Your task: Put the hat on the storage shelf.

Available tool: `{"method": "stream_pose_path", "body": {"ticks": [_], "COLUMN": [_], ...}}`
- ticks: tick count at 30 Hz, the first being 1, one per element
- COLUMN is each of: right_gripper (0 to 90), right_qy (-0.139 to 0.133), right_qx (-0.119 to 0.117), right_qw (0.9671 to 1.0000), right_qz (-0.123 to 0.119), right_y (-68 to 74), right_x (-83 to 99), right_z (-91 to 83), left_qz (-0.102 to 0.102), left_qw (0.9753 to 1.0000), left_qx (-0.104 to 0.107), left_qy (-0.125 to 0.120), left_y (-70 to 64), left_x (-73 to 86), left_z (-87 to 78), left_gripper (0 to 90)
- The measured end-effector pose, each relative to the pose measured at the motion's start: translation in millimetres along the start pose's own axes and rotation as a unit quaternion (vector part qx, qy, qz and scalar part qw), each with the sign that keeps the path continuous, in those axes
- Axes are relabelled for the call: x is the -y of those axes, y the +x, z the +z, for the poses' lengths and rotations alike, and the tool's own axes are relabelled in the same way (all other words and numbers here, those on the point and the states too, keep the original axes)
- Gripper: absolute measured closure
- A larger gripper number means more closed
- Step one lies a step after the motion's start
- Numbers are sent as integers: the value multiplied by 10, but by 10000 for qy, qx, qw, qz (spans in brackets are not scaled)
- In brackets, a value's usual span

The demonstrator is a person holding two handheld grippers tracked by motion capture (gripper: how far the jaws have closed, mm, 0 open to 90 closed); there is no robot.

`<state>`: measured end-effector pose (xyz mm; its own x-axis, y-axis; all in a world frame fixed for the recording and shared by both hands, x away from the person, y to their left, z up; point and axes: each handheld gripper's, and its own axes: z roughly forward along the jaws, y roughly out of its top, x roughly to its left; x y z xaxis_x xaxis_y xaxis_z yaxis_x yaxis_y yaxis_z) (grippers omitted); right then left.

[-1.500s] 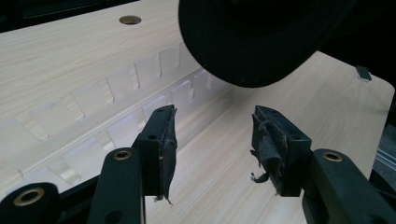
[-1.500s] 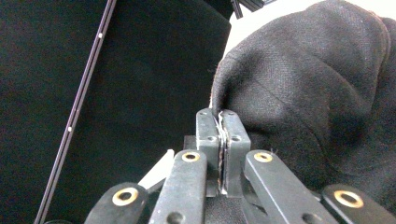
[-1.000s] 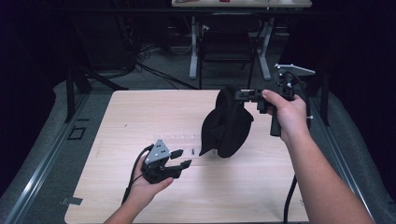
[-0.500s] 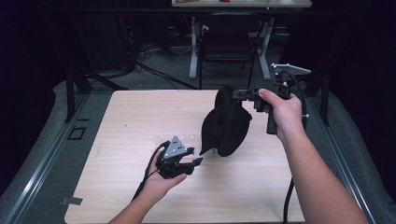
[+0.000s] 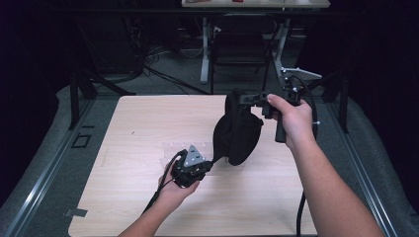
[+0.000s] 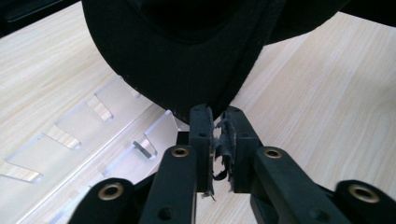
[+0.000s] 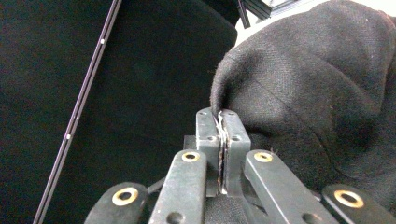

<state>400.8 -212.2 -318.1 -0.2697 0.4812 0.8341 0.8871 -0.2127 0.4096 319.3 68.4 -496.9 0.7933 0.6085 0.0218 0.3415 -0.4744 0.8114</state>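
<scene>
A black cap hangs above the wooden table. My right gripper holds it up by its top edge, and the right gripper view has the jaws pressed together on a fold of the black fabric at their tips. My left gripper sits low over the table at the cap's lower left edge. In the left gripper view its jaws stand close together right at the bottom rim of the cap, with frayed pad material between them.
A clear acrylic rack with several slots lies flat on the table, just left of and under the cap. Beyond the table's far edge stand a dark chair and metal stand legs. Cables trail from both grippers.
My left gripper has moved right and slightly forward, from beside the cap to its lower edge. The right gripper and cap have shifted a little toward the table's middle.
</scene>
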Motion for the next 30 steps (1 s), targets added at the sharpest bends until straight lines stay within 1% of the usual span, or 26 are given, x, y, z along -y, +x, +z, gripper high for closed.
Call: {"method": "stream_pose_path", "body": {"ticks": [4,8,11,16,17,18,20,22,25,27,30], "right_gripper": [887,887,887,887,887,887,887,887,887,887,886], "right_qy": [27,40,56,83,72,66,77,76,92,100,110], "right_qx": [-30,-53,-76,-81,-79,-85,-98,-119,-134,-157,-184], "right_qw": [10000,10000,10000,9999,9999,9999,9999,9999,9998,9998,9997], "right_qz": [-20,-25,-25,-50,-35,-44,-48,-48,-65,-74,-81], "right_y": [14,37,48,65,73,79,89,101,119,131,149], "right_x": [9,20,27,40,44,47,53,59,65,69,77], "right_z": [24,54,74,108,117,127,148,170,203,230,271], "left_qz": [-28,-86,-45,-73,-46,-37,-50,-42,-12,-1,39], "left_qw": [10000,9999,9999,9999,10000,9999,9998,9996,9995,9995,9996], "left_qx": [28,82,50,39,28,12,48,78,47,69,18], "left_qy": [-89,-104,-88,-89,-80,-96,-209,-259,-301,-316,-284], "left_y": [10,30,26,28,23,18,5,-12,-28,-34,-36], "left_x": [33,54,58,66,64,63,48,16,-26,-51,-74], "left_z": [4,0,-3,-8,-12,-16,-33,-54,-69,-69,-54], "left_gripper": [846,851,853,851,847,839,794,747,699,695,709]}}
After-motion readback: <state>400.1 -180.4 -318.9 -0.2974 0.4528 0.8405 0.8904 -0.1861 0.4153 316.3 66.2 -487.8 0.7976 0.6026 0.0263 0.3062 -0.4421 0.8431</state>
